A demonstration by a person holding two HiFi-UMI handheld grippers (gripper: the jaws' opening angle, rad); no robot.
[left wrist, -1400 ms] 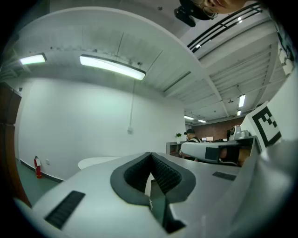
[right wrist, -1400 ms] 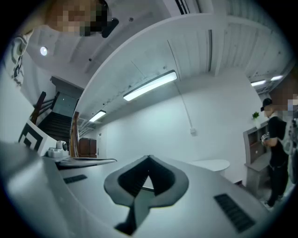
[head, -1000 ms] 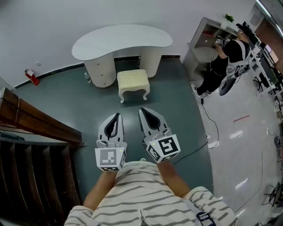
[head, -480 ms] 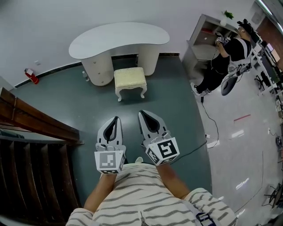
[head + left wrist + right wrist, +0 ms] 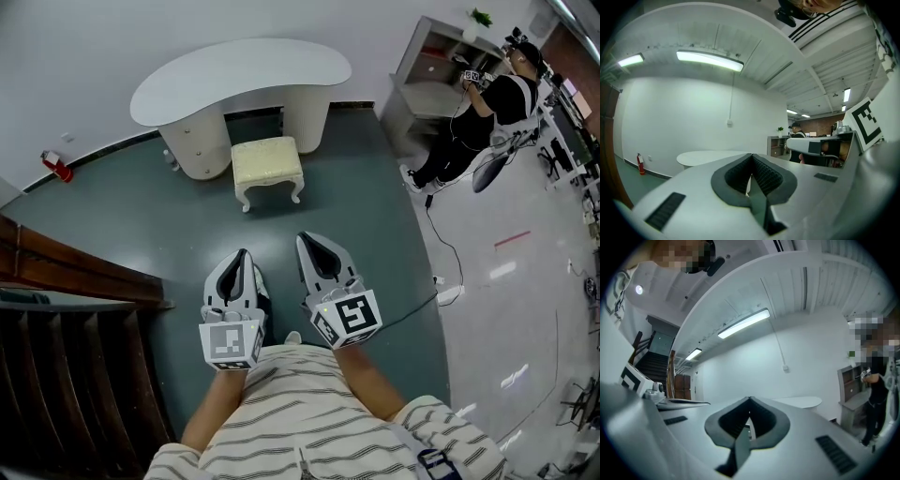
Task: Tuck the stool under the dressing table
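Note:
A cream stool [image 5: 266,166] with a padded seat and curved legs stands on the green floor, just in front of the white kidney-shaped dressing table [image 5: 240,71] at the wall. Its rear edge sits at the gap between the table's two pedestals. My left gripper [image 5: 242,255] and right gripper [image 5: 307,242] hover side by side near my body, well short of the stool, both shut and empty. In the left gripper view the table top [image 5: 705,157] shows beyond the shut left gripper [image 5: 751,168]. The right gripper [image 5: 749,408] view shows the table top [image 5: 799,402] too.
A dark wooden staircase [image 5: 66,319] runs along the left. A red fire extinguisher [image 5: 56,168] stands by the wall. At the right a person [image 5: 478,112] stands by grey shelves [image 5: 437,66]. A cable [image 5: 448,253] crosses the pale floor.
The stool and table have shifted slightly left and up in the head view as the view moved. Both grippers keep their places, shut.

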